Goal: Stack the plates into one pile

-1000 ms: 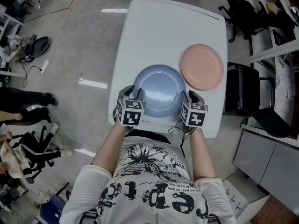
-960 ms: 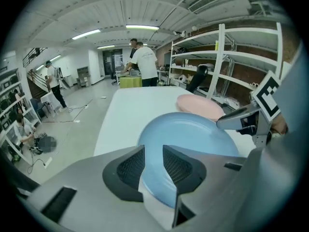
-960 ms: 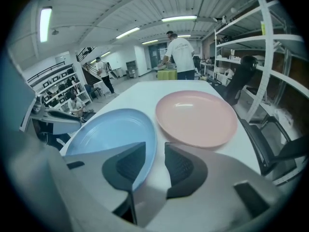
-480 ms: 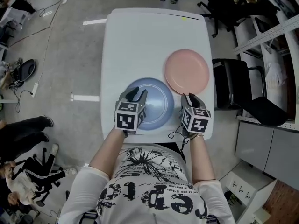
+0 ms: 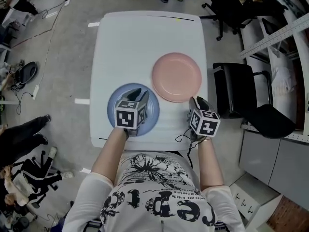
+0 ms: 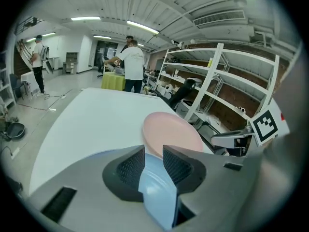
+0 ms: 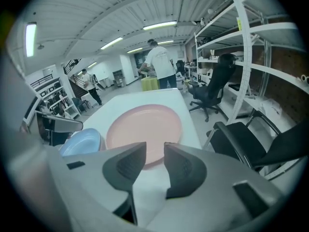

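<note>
Your left gripper (image 5: 137, 94) pinches the blue plate (image 5: 115, 105) by one rim at lower left, just beside the pink plate (image 5: 176, 77) – it may droop or slip when lifted – and your empty right gripper (image 5: 196, 100), jaws just narrowing, could bump pink.

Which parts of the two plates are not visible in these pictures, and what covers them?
Head view: the left gripper and its marker cube cover the middle and near part of the blue plate.
Left gripper view: the jaws hide the near edge of the pink plate.
No view shows the blue plate's underside, so contact with the table is unclear.
</note>
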Demonstrator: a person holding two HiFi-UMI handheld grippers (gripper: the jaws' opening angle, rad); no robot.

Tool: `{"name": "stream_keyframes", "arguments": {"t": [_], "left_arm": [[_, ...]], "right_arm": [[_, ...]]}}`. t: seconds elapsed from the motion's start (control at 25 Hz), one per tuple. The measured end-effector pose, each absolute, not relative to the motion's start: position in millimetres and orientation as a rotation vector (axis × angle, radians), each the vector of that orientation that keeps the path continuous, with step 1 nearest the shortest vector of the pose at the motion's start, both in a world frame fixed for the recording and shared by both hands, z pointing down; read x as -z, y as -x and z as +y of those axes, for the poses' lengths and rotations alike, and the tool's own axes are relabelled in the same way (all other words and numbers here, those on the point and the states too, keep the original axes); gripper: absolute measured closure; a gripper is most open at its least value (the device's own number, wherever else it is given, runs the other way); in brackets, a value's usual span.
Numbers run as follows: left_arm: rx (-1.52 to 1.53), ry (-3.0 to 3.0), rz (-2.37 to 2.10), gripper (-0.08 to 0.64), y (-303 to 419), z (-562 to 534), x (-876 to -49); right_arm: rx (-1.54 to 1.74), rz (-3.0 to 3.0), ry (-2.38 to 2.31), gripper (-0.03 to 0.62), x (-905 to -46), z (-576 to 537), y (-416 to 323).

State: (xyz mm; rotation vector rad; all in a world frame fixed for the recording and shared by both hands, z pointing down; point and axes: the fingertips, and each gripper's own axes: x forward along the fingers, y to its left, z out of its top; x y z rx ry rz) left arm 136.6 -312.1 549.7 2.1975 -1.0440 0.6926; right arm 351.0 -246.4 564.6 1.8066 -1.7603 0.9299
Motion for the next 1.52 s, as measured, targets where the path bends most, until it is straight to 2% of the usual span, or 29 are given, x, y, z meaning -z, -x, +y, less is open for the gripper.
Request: {"name": "stream_keyframes", "arguments": {"t": [0.32,0.48,0.96,1.2,1.32,1.52], "left_arm": [[-0.608,-2.017,-1.131,0.430,-180,-360,-564],[-0.692,-1.993,-1.143,0.430,-193,-383,-577],[-1.009,-2.046,-0.999,0.431,-216,-416,-619],[-1.169,-2.003,-0.907,0.487,-215,-412,-639],[-1.198,-2.007,-0.883,0.488,-217,-412,-639],[-1.177,-2.011,-0.833,0.491,-219,-413,-637]], "right_arm": [[-0.961,-1.791,-1.783,0.474,-574,-279,-426],[-0.986,-1.805,-1.735,0.483,-586,-302,-439],[-1.086,-1.784,-1.659,0.483,-625,-342,-446],[-1.148,-1.787,-1.617,0.494,-639,-346,-439],[-1.158,-1.792,-1.608,0.526,-641,-346,-437],[-1.177,-1.820,-1.602,0.531,-640,-347,-435]]}}
